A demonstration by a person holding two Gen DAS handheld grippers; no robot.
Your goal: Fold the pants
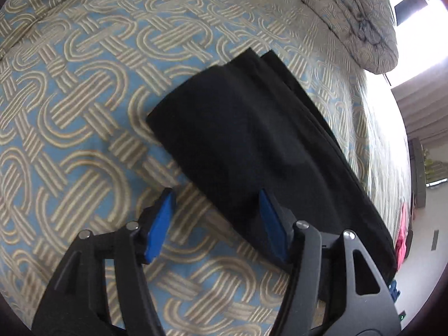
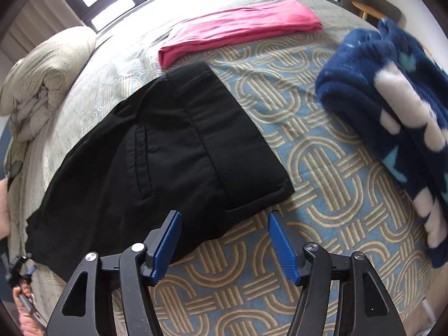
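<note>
Already the black pants (image 2: 156, 151) lie flat on the bed (image 2: 322, 173), waistband toward two o'clock. Both the left gripper (image 1: 217, 218) and right gripper (image 2: 224, 240) gape wide, holding nothing (risk: pinching only the top layer, skewing the fold).

Left tool (image 1: 217, 218) and right tool (image 2: 224, 240) gape, angled steeply down.

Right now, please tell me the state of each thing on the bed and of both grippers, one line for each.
Black cotton pants: folded lengthwise, lying flat, not held.
Pink folded garment: folded flat, beyond the pants.
Navy fleece garment with white stripes: bunched up, not neatly folded.
Beige quilt: rolled at the bed's end.
Left gripper: open, one finger over the pants.
Right gripper: open, empty.
</note>
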